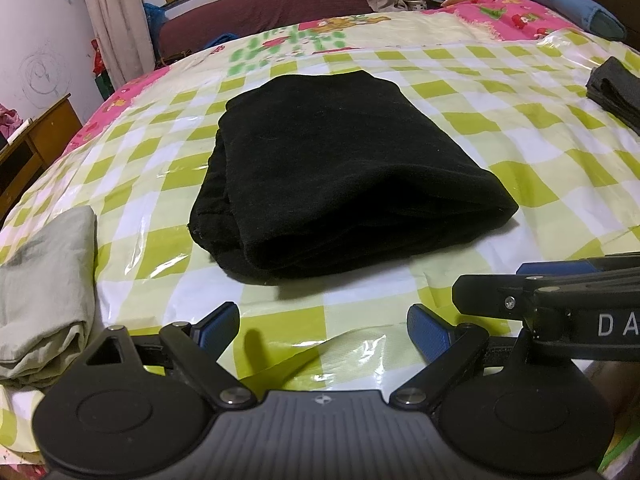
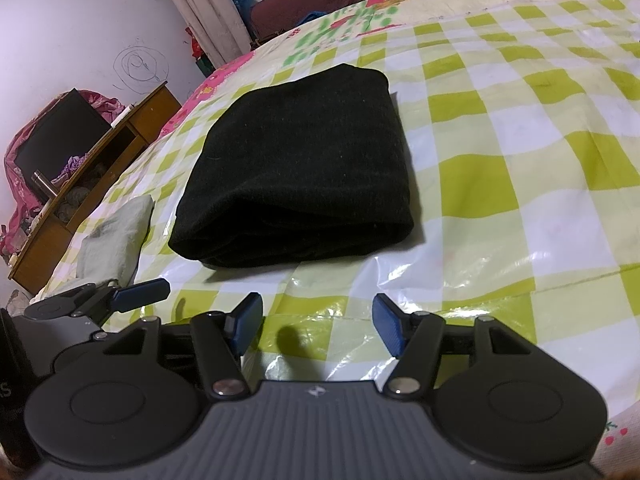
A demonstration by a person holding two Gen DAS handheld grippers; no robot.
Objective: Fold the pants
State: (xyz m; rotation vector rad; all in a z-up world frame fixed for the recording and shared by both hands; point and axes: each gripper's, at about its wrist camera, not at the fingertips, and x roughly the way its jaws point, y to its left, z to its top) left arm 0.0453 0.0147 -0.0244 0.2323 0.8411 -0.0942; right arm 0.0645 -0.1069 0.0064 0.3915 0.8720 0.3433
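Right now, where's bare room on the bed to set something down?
Bare checkered cover right of the black folded pants, and the strip between the pants and both open grippers. Crowded left: a grey-green cloth. A dark folded item sits far right.

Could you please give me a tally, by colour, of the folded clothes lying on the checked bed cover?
Black: 1, the folded pants in the middle.
Grey-beige: 1, the folded garment at the left edge.
Dark grey: 1, a folded piece at the right edge, partly cut off.
Total: 3
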